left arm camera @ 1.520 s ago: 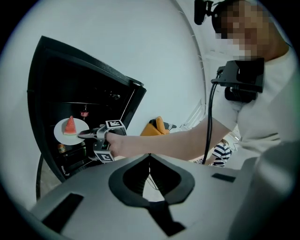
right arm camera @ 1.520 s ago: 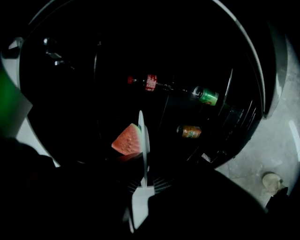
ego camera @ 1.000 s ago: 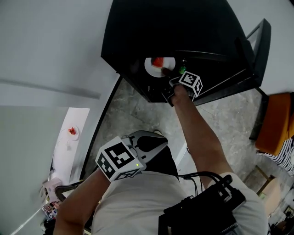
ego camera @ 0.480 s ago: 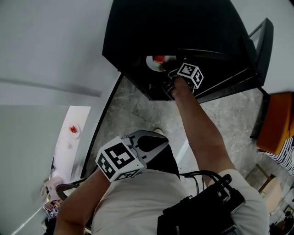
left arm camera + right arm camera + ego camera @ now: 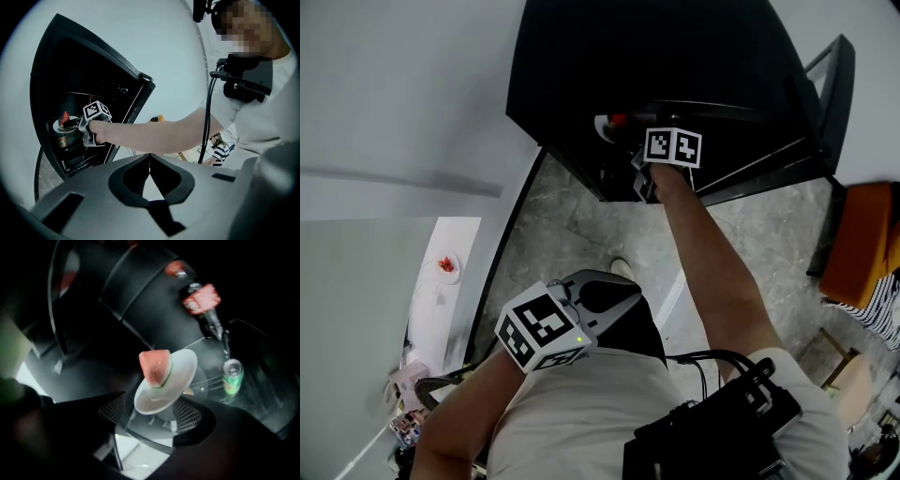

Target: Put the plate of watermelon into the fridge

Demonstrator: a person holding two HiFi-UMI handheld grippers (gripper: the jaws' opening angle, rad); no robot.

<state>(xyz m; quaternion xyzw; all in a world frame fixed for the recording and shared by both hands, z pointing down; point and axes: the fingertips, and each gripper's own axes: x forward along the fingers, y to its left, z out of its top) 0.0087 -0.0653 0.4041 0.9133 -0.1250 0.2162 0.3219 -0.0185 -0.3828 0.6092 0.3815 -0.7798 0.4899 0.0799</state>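
Closest to the person's body, the left gripper (image 5: pixel 149 161) was shut on nothing. Farther out, the right gripper (image 5: pixel 150 416) was inside the open fridge (image 5: pixel 581 56). Its jaws had just opened wide, with the rim of the plate (image 5: pixel 180 373) of watermelon (image 5: pixel 154 366) loose between them. The plate seemed to sit on a shelf. What probably remained was pulling back and closing the door (image 5: pixel 820 94).

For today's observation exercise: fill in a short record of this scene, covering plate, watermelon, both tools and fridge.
Right tool: jaws have just been opening, now wide
Plate: inside the fridge, near rim between those jaws, unclamped
Watermelon: one slice on the plate
Left tool: shut, empty, outside the fridge
Nearby: green can, red-labelled bottle
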